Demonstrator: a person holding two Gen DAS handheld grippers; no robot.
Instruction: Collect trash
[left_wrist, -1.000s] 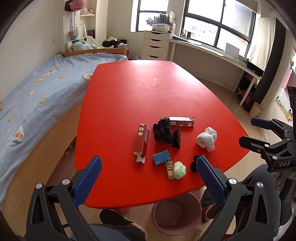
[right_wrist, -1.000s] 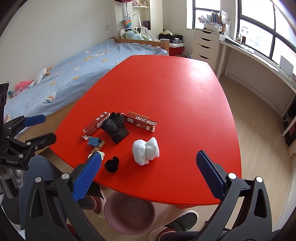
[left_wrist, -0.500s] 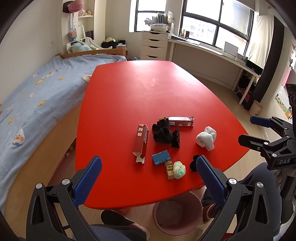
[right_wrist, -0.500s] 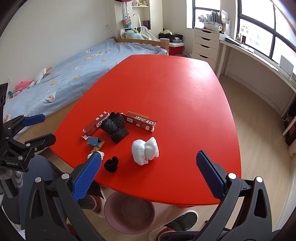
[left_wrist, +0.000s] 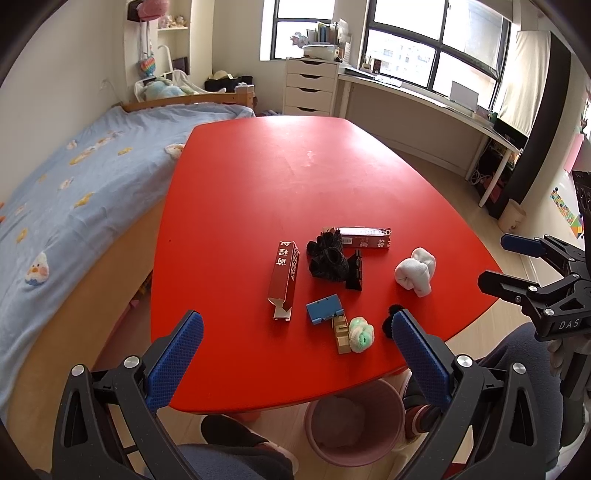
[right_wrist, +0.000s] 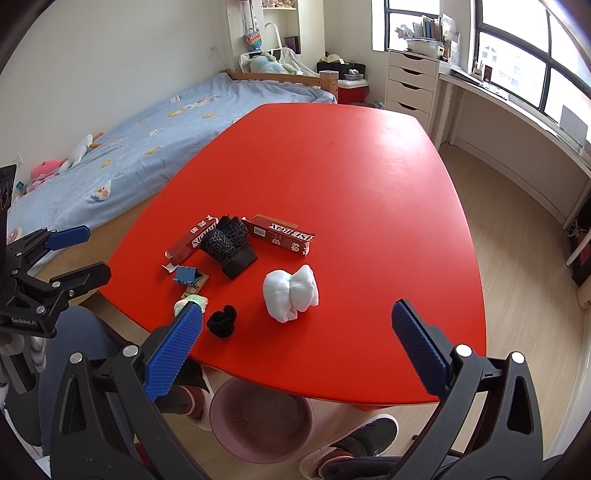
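Gripper (right_wrist: 295, 345) empty, crumpled white wad (right_wrist: 290, 292)

Bright daylight comes in from the big windows (left_wrist: 436, 55) on my right. The red table (left_wrist: 295, 177) shines pale in the middle. Both views bend at the edges, with dark corners. Everything looks sharp.

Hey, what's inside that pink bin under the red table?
The pink bin seems to hold only a pale liner or crumpled material. The red table edge covers its far rim, so that part cannot be seen.
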